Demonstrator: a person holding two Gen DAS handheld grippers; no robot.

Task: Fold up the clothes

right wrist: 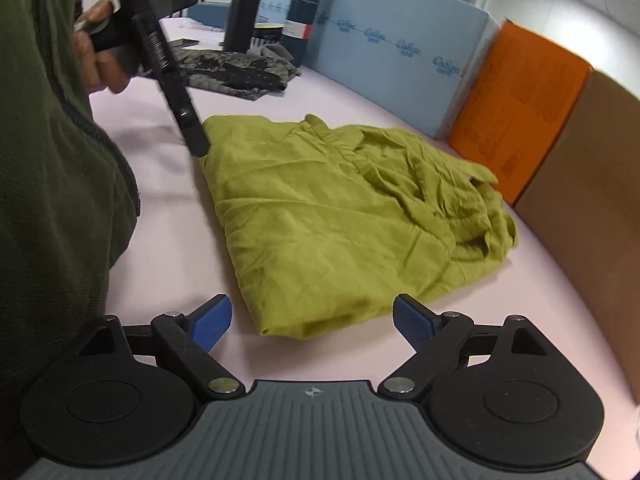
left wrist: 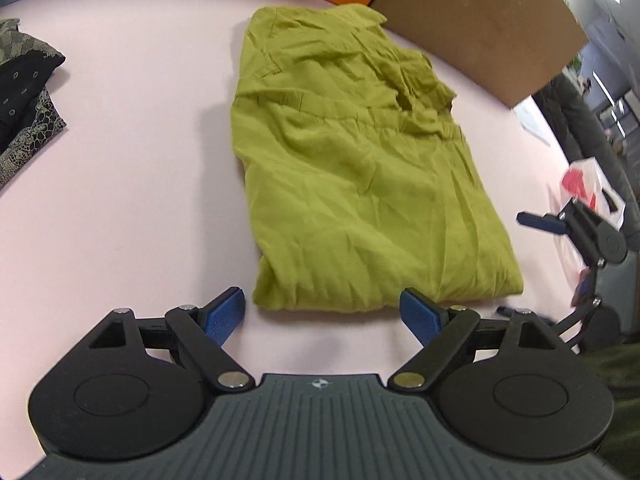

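Left wrist view: left gripper (left wrist: 322, 314) spread wide, empty, near green garment (left wrist: 352, 184)
Right wrist view: right gripper (right wrist: 312, 320) wide, empty
Table (right wrist: 168, 240): pink

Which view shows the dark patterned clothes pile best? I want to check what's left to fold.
The right wrist view: the dark patterned pile lies whole on the pink table, in front of two flasks. The left wrist view catches only part of it, cut off at the frame's left edge.

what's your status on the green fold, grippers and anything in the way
Left gripper open, empty, at near edge of green garment. Right gripper open, empty, at its corner. Garment partly folded, far end bunched. Dark clothes pile off to the side, not blocking.
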